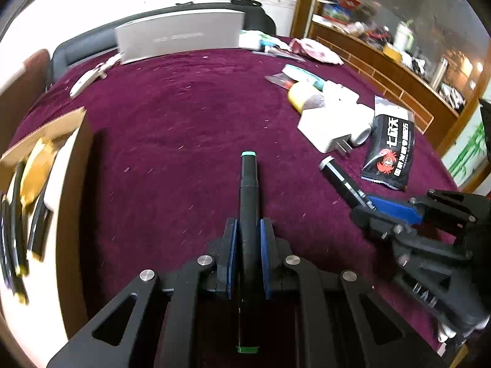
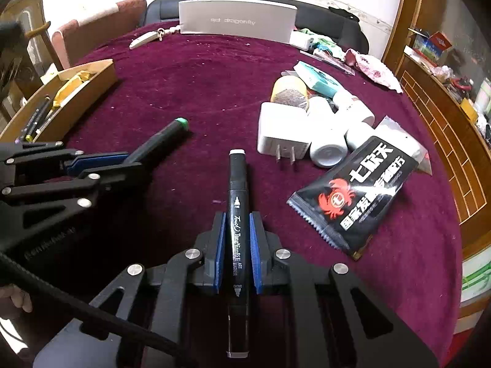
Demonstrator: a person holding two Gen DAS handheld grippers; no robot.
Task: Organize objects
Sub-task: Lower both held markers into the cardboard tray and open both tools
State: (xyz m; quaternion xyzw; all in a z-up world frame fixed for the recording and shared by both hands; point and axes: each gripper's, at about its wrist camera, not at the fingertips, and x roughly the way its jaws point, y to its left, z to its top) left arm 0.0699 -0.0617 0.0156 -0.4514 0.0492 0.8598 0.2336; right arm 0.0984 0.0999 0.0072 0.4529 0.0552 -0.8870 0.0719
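Note:
My left gripper is shut on a black marker with green end caps, which points away over the dark red tablecloth. My right gripper is shut on a black art marker with white end caps. In the left wrist view the right gripper sits low at the right, its white-capped marker sticking out. In the right wrist view the left gripper is at the left with the green-capped marker. An open cardboard box at the left holds several markers and a yellow packet.
To the right lie a white plug adapter, white bottles, a black snack packet with a red crab and other small packs. A grey box stands at the far edge. A wooden cabinet runs along the right.

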